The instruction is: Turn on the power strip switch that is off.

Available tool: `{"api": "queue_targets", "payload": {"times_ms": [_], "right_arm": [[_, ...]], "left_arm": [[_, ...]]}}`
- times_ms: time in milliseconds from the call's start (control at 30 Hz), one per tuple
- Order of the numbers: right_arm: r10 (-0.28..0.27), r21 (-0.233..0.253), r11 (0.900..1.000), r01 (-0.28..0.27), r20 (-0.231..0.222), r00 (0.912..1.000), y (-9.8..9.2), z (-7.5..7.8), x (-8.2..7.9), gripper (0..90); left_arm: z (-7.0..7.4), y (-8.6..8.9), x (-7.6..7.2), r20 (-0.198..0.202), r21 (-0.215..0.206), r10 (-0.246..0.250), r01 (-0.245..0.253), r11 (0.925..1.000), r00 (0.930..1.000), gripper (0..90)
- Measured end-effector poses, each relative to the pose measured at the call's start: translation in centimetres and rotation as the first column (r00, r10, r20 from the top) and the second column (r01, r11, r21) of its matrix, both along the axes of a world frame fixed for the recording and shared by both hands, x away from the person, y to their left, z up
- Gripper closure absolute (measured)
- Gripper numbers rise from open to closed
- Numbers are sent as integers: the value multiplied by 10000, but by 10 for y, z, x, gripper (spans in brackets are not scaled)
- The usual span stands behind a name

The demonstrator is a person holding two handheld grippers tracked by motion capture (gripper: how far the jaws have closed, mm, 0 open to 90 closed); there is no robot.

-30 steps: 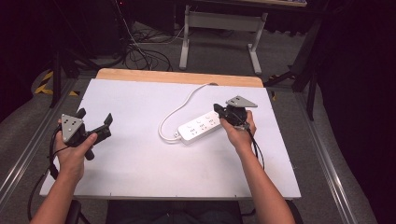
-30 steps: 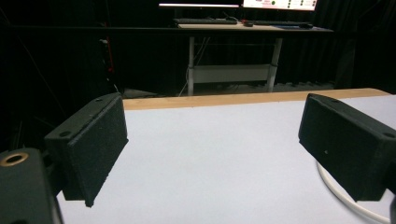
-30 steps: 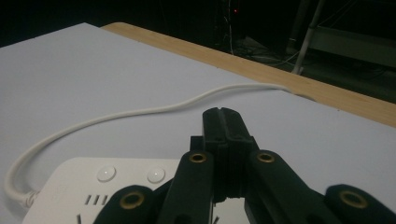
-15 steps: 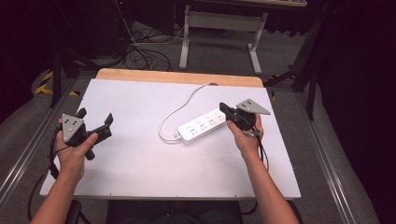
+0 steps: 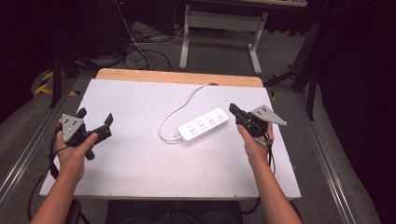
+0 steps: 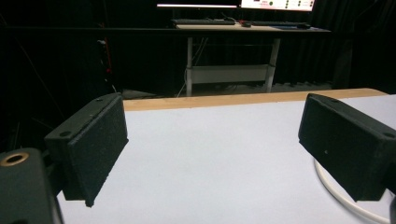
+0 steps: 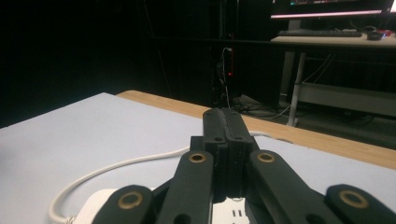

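Note:
A white power strip (image 5: 203, 125) lies near the middle of the white table (image 5: 140, 168), its white cable (image 5: 175, 110) looping back toward the far edge. My right gripper (image 5: 233, 109) hovers just right of the strip's end, jaws pressed together with nothing between them (image 7: 223, 122). The strip (image 7: 95, 205) and its cable (image 7: 121, 164) lie below those jaws. My left gripper (image 5: 96, 119) is held at the table's left side, jaws wide apart (image 6: 212, 154) and empty. A stretch of the cable (image 6: 343, 198) curves under its right jaw.
A wooden strip (image 5: 180, 77) runs along the table's far edge. Beyond it stand a white desk frame (image 5: 219, 28) and tangled floor cables (image 5: 140, 53). A desk with a keyboard (image 6: 203, 21) sits in the dark background.
My right gripper has drawn back to the right, off the power strip's end. The left gripper has stayed put.

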State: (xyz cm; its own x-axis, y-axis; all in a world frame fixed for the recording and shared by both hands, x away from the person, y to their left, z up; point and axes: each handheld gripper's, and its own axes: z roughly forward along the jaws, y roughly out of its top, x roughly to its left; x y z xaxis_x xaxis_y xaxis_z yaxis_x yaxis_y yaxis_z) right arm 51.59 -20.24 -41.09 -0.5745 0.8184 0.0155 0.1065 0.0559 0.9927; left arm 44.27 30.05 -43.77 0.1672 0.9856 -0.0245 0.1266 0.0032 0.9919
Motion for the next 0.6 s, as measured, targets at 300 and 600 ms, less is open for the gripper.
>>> {"api": "queue_targets", "payload": {"times_ms": [300,600], "right_arm": [[27,60,10000,-30,553,9985,-7,-3,-18,900],[116,376,9992,-139,613,9981,-14,-6,-30,899]], "left_arm": [[1,-2,0,16,3,-122,122,9999,9999,89],[1,0,1,20,-41,-72,72,10000,10000,90]]}}
